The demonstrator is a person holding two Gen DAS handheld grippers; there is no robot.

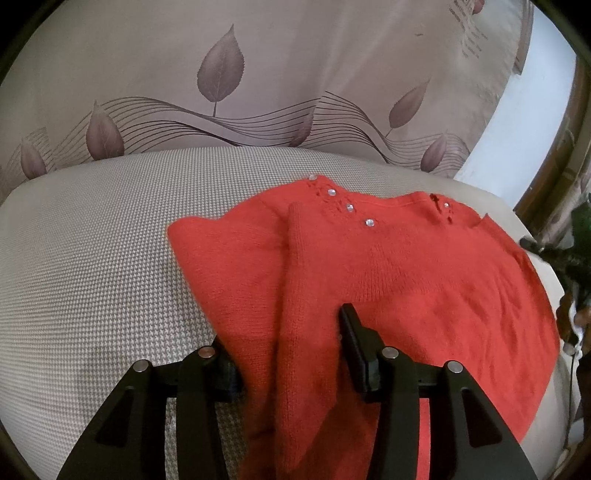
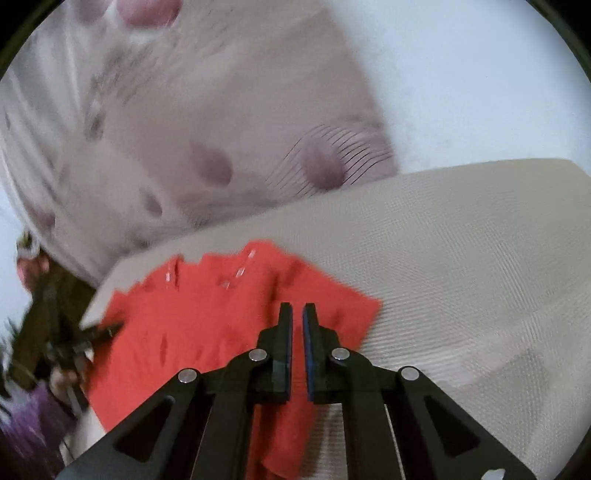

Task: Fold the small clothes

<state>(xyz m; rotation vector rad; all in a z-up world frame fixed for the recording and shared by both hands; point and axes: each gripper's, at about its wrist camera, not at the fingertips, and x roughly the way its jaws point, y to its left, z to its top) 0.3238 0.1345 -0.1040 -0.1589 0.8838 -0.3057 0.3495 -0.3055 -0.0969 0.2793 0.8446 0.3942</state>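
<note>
Nearest in the left wrist view, the left gripper (image 1: 291, 354) has its jaws partly apart with a thick fold of the red knitted child's sweater (image 1: 388, 266) bunched between them; the near-right pad shows plainly, the left one is half buried in cloth, and whether the pads press the knit I cannot tell. The right gripper (image 2: 297, 332) hangs over the garment's near-right part with its jaws almost together and nothing visible in the narrow slit. The sweater lies on the beige houndstooth-weave cushion (image 1: 110, 258), its neckline with clear faceted buttons (image 1: 349, 207) at the far side.

By the look of it, the knit is light, soft and limp; it would likely sag and stretch if lifted by one point, and the loops could snag. Doubled edges such as a hem, side seam or sleeve fold look like the best holds, well clear of the buttons.

Beyond hangs a mauve curtain with leaf prints (image 1: 221, 74). Small dark writing at its far right (image 1: 467, 29) is too blurred to read.
</note>
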